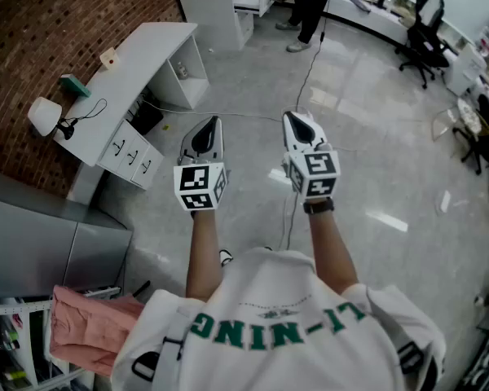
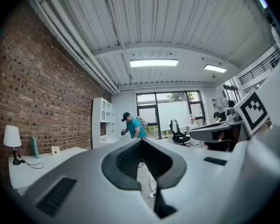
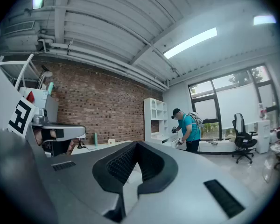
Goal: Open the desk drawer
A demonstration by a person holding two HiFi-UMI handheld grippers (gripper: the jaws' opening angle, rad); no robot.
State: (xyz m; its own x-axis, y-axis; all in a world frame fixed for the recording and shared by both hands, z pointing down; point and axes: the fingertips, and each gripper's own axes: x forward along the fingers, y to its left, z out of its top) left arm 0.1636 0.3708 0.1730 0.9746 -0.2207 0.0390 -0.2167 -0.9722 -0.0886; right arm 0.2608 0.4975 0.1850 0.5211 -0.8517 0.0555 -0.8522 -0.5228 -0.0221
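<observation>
An open-plan office was shown. A white desk (image 1: 147, 51) with a bank of drawers (image 1: 133, 155) was set against a brick wall (image 1: 65, 23), and a table lamp (image 1: 45, 116) was placed on its top. Black swivel chairs (image 1: 424, 31) were seen near large windows (image 2: 170, 113). A white shelving unit (image 3: 155, 120) was stood against the brick wall. The polished grey floor (image 1: 375, 137) was crossed by a cable (image 1: 310, 72), and the ribbed ceiling (image 2: 130, 17) was lit by strip lights (image 2: 154, 63). A person in a teal shirt (image 3: 189, 129) was seen standing by the shelving unit.
</observation>
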